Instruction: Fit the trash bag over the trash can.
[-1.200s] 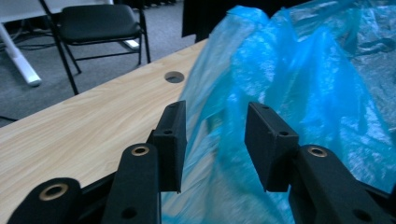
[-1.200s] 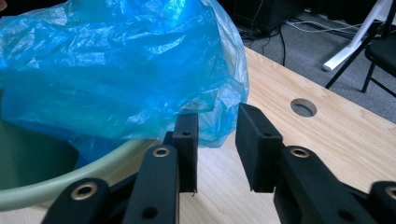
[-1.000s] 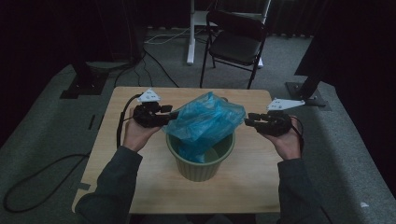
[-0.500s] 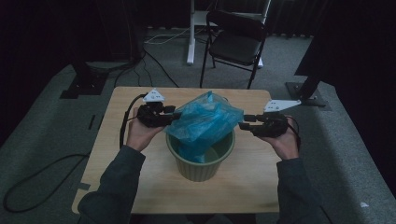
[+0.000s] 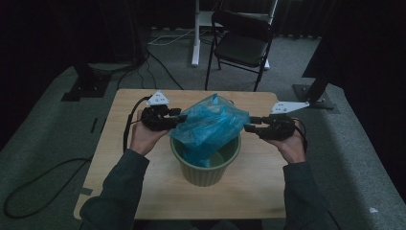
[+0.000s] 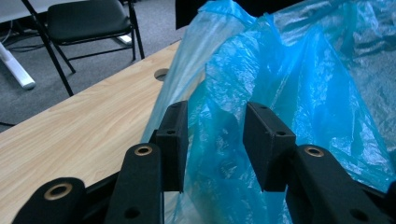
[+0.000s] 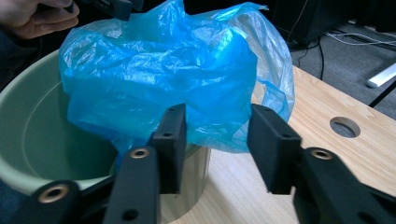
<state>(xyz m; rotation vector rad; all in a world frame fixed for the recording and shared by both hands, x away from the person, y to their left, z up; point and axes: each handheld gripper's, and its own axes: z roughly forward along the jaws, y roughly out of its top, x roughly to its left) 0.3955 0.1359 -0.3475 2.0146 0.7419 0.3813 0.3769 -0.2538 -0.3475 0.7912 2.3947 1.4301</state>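
Observation:
A crumpled blue plastic bag [image 5: 210, 122] sits in the mouth of a green round bin [image 5: 206, 172] at the middle of the table and bulges above its rim. My left gripper [image 5: 184, 120] is at the bag's left side. Its jaws have just been closing, and in the left gripper view [image 6: 215, 140] loose bag film [image 6: 303, 93] hangs between pads that stand apart. My right gripper [image 5: 246, 128] is at the bag's right edge. Its jaws have also just been closing, and in the right gripper view [image 7: 215, 135] the bag's [image 7: 154, 70] lower fold reaches between the tips without being pinched.
The wooden table [image 5: 124, 158] has a round cable hole [image 7: 344, 127] near its far edge. A black folding chair [image 5: 242, 45] stands behind the table. Cables trail over the grey floor at the left. The bin's green inside [image 7: 32, 140] shows beneath the bag.
The bag's top has been drawn into a sharper peak. Both hands sit about where they were, each at its own side of the bag.

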